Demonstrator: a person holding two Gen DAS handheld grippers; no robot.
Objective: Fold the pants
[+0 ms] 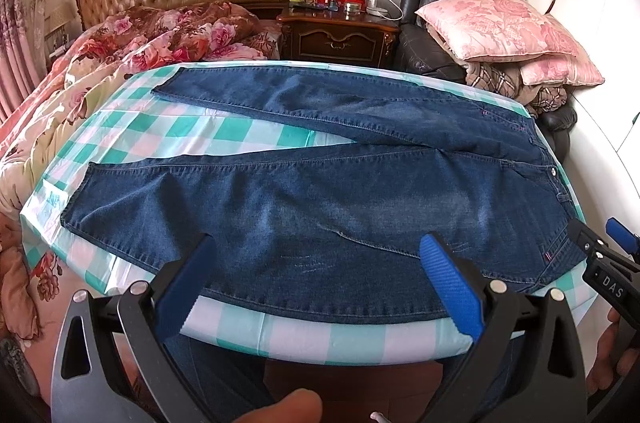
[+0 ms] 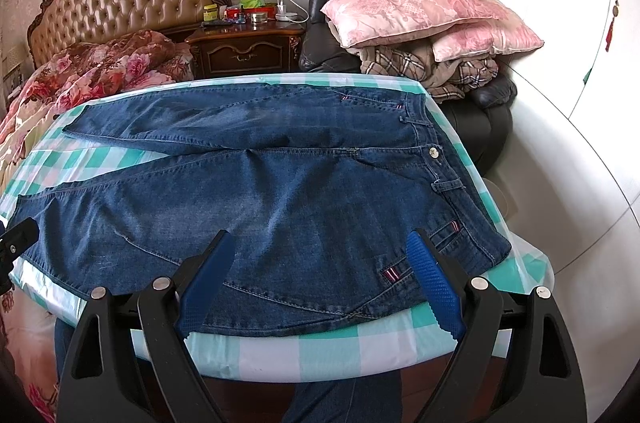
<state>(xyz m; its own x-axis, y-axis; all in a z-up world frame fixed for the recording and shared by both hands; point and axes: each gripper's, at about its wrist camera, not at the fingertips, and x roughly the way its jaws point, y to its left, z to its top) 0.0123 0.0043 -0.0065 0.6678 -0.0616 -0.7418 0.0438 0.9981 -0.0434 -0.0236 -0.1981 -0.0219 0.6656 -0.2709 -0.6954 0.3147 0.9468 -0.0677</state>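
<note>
The jeans (image 2: 256, 191) are being shown spread flat on the checked tablecloth (image 2: 320, 343), waistband to the right, legs splayed leftward. The right gripper (image 2: 320, 243) is being held wide apart just above the near hip, nothing gripped. Pink pillows (image 2: 420, 11) are being seen stacked behind.

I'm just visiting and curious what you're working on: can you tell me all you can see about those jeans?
The jeans are dark blue denim with faded patches, lying flat and unfolded, front up, on a green-and-white checked tablecloth. The waist points right, showing a metal button, belt loops and small red-striped tabs. The legs spread apart leftward in a V. Both open grippers, left and right, are over the near edge; neither visibly grips it.
</note>
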